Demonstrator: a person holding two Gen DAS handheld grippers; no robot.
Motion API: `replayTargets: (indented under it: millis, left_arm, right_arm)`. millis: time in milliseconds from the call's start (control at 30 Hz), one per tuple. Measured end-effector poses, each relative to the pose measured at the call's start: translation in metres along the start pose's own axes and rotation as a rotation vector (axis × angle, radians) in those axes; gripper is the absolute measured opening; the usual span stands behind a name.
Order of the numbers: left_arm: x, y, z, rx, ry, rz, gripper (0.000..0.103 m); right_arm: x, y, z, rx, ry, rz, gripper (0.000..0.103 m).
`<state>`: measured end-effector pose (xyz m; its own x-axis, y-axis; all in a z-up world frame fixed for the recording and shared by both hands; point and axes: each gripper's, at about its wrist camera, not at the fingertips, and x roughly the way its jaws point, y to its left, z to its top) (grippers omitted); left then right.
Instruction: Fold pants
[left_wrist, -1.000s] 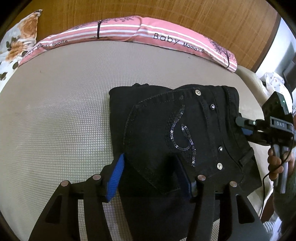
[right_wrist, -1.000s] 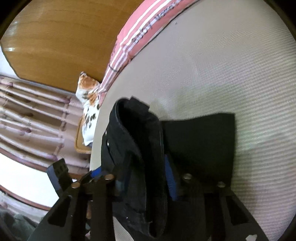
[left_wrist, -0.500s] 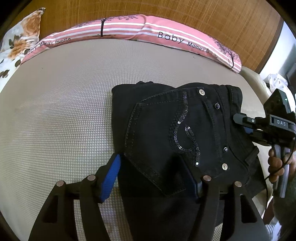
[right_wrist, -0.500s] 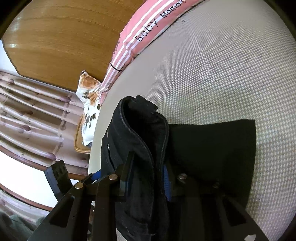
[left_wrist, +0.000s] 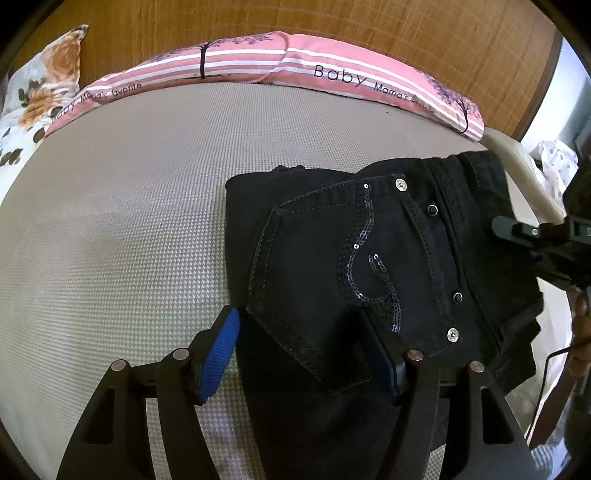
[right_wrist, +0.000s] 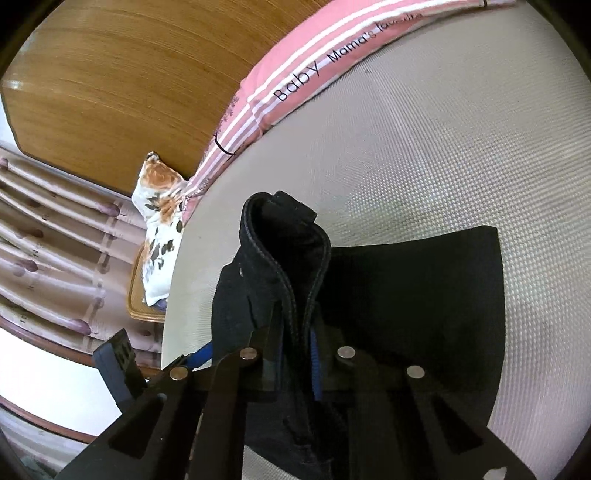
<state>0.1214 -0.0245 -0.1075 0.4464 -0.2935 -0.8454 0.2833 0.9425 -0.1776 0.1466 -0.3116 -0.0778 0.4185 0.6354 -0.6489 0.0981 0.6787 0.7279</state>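
One pair of black jeans (left_wrist: 354, 266) lies folded on the right part of a bed mattress (left_wrist: 110, 229), with one back pocket up, which carries a sequin curl and four metal rivets. The left hand-held gripper (left_wrist: 306, 354) is at the near edge of the jeans; its two blue pads stand wide, one on the mattress at the left of the fabric and one on the pocket, and they do not press the cloth. The right hand-held gripper (right_wrist: 295, 354) has just been closing, and its two jaws now pinch the raised waistband edge at the right side of the jeans. At the far side of the mattress lies one pink striped pillow (left_wrist: 258, 70), and at the far left one floral pillow (left_wrist: 37, 85).
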Motion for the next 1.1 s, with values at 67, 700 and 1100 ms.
replayTargets:
  millis: [67,700,1100]
  left_arm:
    - [-0.003,-0.002,0.002,0.009,-0.008,0.005,0.067]
    - [-0.001,-0.038,0.006,0.146,0.004,-0.013,0.067]
    - [0.003,-0.043,-0.003,0.175,0.043,-0.002,0.068]
  right_arm:
    - [-0.006,0.005,-0.002,0.004,-0.014,0.001,0.011]
    - [-0.044,-0.061,-0.031,0.149,-0.121,-0.143,0.011]
    - [-0.066,-0.057,-0.043,0.13,-0.105,-0.186,0.034]
